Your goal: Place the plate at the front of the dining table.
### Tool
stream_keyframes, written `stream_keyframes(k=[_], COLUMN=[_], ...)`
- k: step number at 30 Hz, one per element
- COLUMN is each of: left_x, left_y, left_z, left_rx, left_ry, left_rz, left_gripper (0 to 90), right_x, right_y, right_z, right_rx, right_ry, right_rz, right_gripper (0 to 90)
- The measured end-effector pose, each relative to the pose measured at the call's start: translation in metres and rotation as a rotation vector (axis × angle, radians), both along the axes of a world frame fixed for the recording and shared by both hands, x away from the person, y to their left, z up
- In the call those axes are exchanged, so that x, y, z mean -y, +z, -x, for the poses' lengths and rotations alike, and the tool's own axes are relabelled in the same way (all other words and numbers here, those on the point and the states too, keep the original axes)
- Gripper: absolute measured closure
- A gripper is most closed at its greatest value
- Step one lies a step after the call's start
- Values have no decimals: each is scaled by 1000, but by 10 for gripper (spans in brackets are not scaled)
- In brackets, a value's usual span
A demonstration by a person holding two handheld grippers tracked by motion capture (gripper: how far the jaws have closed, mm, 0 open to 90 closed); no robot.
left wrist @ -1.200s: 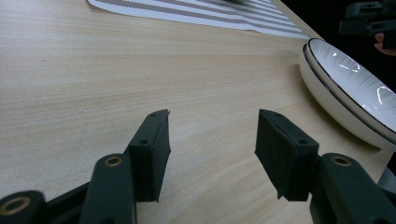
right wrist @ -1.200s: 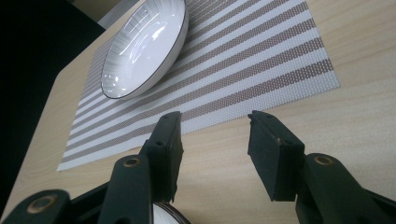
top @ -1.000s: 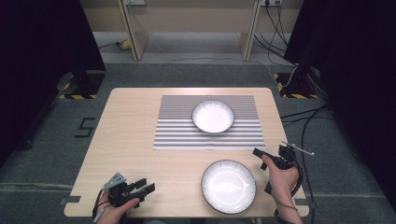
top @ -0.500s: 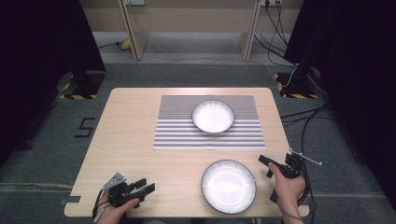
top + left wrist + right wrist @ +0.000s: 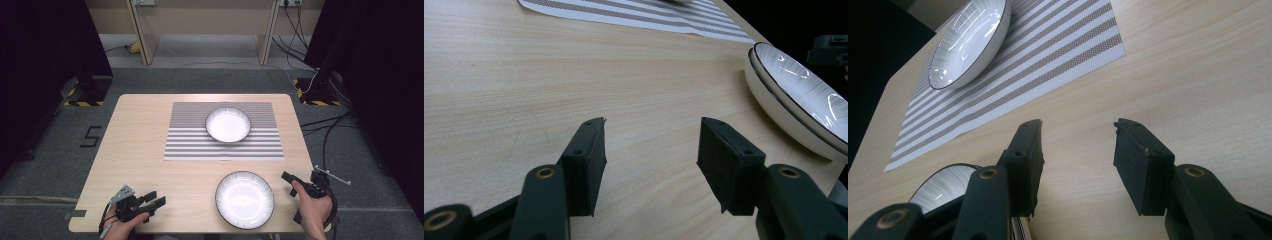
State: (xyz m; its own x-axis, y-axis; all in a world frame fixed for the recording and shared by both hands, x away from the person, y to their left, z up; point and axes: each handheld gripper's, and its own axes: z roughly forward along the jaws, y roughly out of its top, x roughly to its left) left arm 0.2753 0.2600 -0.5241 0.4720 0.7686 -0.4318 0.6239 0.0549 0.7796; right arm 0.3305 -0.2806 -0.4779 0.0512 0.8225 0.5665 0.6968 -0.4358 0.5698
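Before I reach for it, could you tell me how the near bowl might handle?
The near bowl looks glazed and glossy, so probably slippery and breakable. Its low, wide form should resist tipping; on the bare table it would likely slide.

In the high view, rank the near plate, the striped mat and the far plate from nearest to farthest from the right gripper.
From the right gripper:
1. Near plate, just to its left at the table's front edge.
2. Striped mat, mid-table, beyond the near plate.
3. Far plate, lying on the mat's far half.

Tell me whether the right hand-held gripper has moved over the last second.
Yes. In the high view the right hand-held gripper has drawn back toward the person and slightly outward, away from the near plate, and is now by the table's right edge.
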Motion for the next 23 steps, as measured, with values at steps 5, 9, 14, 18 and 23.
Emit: stream_keyframes(k=[5,9,14,18,23], left_x=[0,0,1,1,1], left_y=[0,0,0,0,0], left_z=[0,0,0,0,0], left_rx=[-1,0,-1,-1,0], left_ry=[-1,0,1,1,3], left_rz=[-1,-4,-4,-5,-6], left_gripper=[445,445,444,445,444], right_x=[4,7,11,14,15], right_y=[-6,-10,-12,-15,-17], right_z=[7,13,19,22,24], right_rx=[-14,-13,-6,-7,2], right_ry=[-13,-18,-40,-54,-55], right_rz=[-15,-1,-41,-62,-64], right_gripper=[540,540,536,533,521])
